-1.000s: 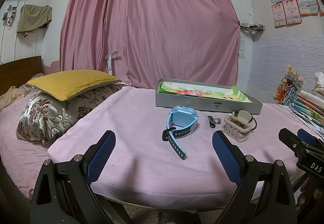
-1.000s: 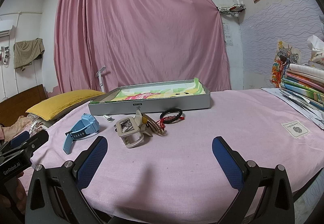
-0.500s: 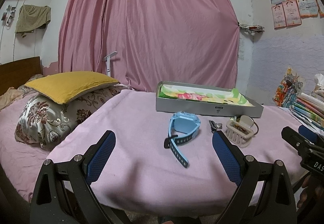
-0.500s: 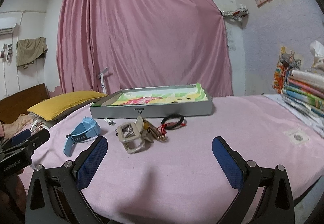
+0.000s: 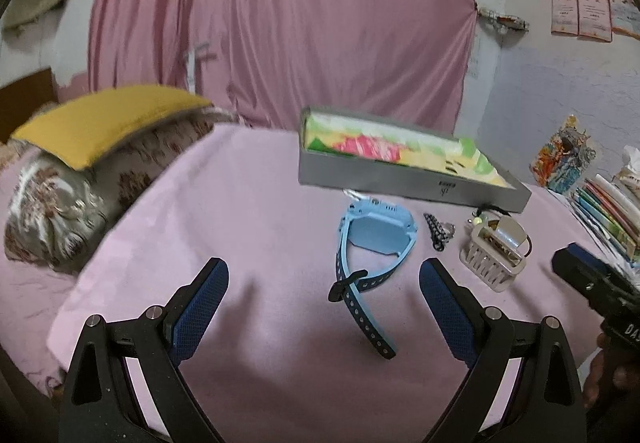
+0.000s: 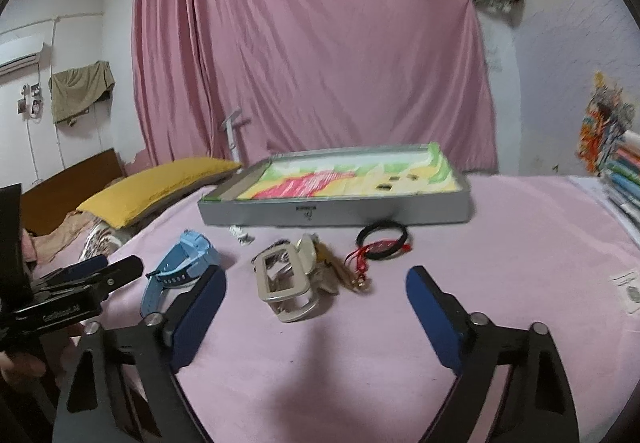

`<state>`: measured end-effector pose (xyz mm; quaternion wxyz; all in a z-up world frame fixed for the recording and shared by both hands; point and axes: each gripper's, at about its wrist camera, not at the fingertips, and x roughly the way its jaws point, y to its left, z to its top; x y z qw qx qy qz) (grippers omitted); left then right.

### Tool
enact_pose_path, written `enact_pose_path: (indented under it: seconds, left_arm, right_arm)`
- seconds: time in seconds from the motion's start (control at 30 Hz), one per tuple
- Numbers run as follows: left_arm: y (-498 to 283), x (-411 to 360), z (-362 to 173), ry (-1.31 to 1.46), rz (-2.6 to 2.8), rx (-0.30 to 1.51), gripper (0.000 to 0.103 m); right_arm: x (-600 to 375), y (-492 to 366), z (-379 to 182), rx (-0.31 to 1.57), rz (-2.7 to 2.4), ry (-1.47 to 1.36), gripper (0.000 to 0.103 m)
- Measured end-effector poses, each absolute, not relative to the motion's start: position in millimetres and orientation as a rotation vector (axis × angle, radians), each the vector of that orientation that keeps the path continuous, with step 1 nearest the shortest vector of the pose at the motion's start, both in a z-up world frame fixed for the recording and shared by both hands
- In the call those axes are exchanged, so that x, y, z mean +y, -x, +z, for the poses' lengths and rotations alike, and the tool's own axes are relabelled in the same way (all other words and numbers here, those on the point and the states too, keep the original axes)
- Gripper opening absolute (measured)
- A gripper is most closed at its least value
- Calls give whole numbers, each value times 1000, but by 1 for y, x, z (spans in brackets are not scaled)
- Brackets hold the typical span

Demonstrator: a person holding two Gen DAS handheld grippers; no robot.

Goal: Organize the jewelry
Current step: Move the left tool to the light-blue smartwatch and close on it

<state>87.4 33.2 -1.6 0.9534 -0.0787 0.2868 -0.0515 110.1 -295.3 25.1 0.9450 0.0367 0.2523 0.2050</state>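
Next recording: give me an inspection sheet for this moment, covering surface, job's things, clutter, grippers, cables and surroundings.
Surface: pink sheet over a bed, wrinkled but flat.
Job's things: grey tray with a colourful lining at the back; blue watch, beige hair clip, black bracelet with red cord and a small dark chain lie loose in front of it, none in the tray.
Clutter: stack of books at the right edge.
Grippers: left gripper open and empty, just short of the watch; right gripper empty, jaws closing, just short of the hair clip.
Cables: nothing seen.
Surroundings: pink curtain, yellow pillow, papers on the wall.
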Motion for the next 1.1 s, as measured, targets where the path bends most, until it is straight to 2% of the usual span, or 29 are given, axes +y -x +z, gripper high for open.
enact_pose_path:
  seconds: [0.03,0.13,0.37,0.43,0.53,1.0,1.1]
  left_arm:
    - [-91,34,-3,167,-116,601,93]
    - [-99,35,-4,180,-151,650,93]
    - [-121,29,-4,160,-216,745,92]
    - [-127,29,-5,154,-221,773,88]
    - [-136,28,-6,154,-236,800,86]
    - [-165,22,-5,166,-276,839,85]
    - [-170,21,-6,170,-280,846,76]
  right_arm:
    - [-293,-114,23,537,429,-78,85]
    - [-288,-124,18,610,467,-80,74]
    - [-275,-144,6,734,509,-51,69]
    - [-272,-148,6,749,515,-40,67]
    - [-269,-154,6,767,522,-21,58]
    - [-258,-176,0,825,530,22,54]
    - [-256,-178,0,828,530,25,54]
